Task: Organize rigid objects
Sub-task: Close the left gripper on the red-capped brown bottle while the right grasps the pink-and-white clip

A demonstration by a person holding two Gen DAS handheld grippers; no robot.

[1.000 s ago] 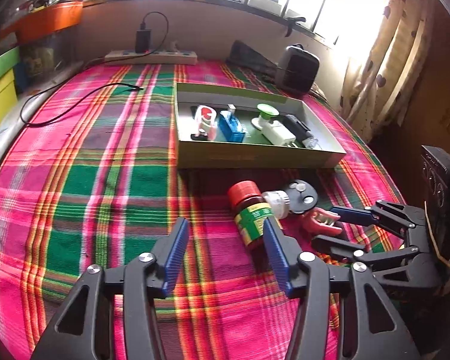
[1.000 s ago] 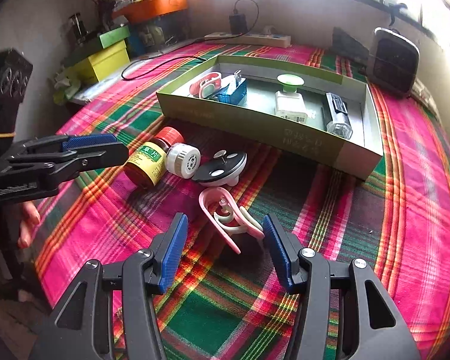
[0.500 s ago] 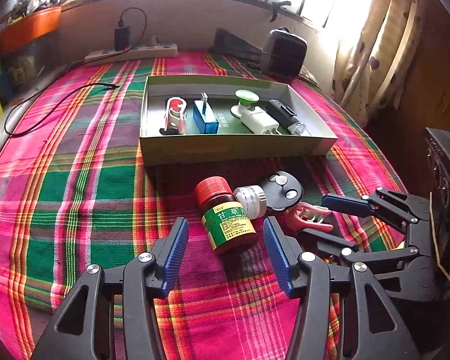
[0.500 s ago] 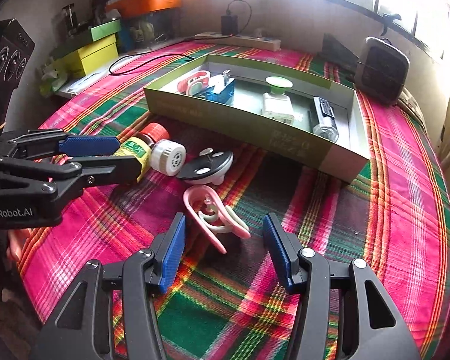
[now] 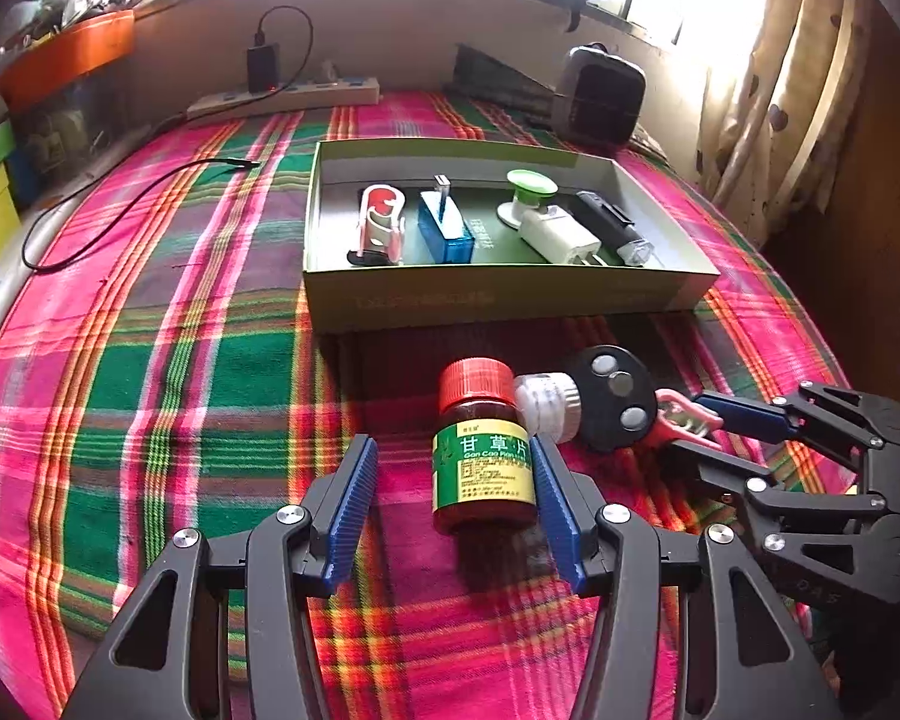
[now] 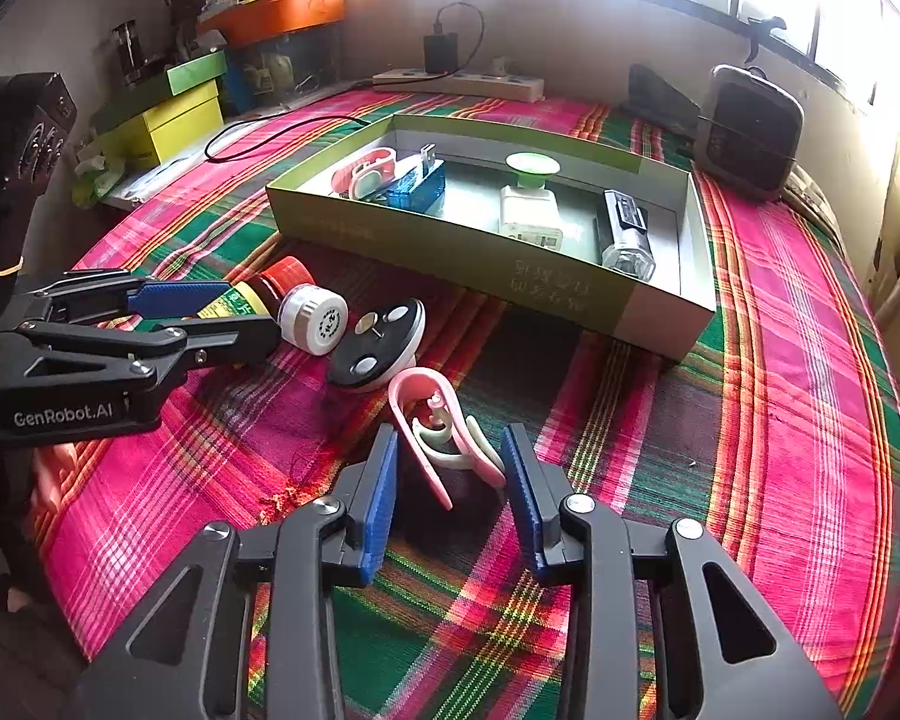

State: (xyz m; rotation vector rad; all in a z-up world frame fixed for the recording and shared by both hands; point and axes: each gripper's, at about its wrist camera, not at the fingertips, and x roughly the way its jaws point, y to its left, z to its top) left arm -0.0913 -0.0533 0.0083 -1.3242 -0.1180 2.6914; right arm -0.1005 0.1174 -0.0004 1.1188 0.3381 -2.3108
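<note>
Between the left gripper (image 5: 450,504) pads lies the brown pill bottle (image 5: 483,468), on its side on the plaid cloth (image 5: 150,396), red cap (image 5: 475,380) pointing at the green tray (image 5: 510,300). Jaws are spread; right pad looks to be touching or just shy of the label, left pad stands clear. No grip yet.

Right gripper (image 6: 450,492) is likewise spread, straddling the tail of the pink clip (image 6: 432,420). No contact that I can confirm.

Judgement on the grasp:
- Left: centre the bottle first, then close across the label band, not the cap. It's round, so an off-centre squeeze will probably roll it into the white-capped bottle (image 5: 547,405) touching its shoulder.
- Right: the clip is thin and springy; close low on both legs or it may squirt out. Black magnetic disc (image 6: 381,339) sits just beside it, keep clear.
- Lift straight up, then over the tray's near wall. Free floor shows between the blue USB block (image 5: 445,228) and the white charger (image 5: 561,237).

Readable text: bottle label "甘草片" with "Gan Cao Pian" beneath; smaller print illegible. "GenRobot.AI" on the left gripper's body in the right view. Tray-wall characters too faint to read.
</note>
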